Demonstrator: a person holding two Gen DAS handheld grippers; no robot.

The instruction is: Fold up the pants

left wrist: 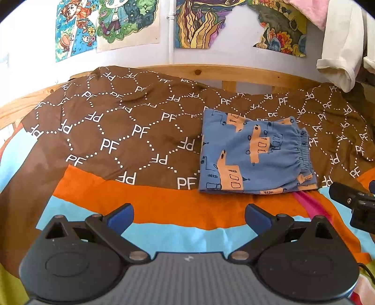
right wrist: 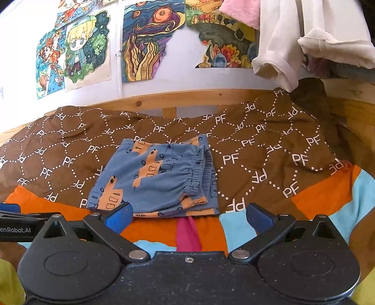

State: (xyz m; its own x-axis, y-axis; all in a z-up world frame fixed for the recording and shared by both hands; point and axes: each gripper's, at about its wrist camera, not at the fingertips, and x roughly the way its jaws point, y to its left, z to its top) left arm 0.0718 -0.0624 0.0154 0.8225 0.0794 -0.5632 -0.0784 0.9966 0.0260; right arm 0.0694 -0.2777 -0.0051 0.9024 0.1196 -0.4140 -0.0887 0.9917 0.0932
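The blue pants [left wrist: 253, 152] with orange shapes lie folded into a compact rectangle on the brown "PF" blanket [left wrist: 121, 131], elastic waistband to the right. They also show in the right wrist view [right wrist: 159, 178]. My left gripper [left wrist: 188, 215] is open and empty, held back from the pants over the orange and light-blue sheet. My right gripper [right wrist: 188, 217] is open and empty, just in front of the pants' near edge. Part of the right gripper shows at the right edge of the left wrist view [left wrist: 354, 201].
A wooden bed frame [left wrist: 211, 72] runs behind the blanket, with posters on the wall [left wrist: 126, 21]. White and pink garments [right wrist: 293, 42] hang at the upper right. A pink strip [right wrist: 187, 234] lies on the orange sheet [left wrist: 164, 201].
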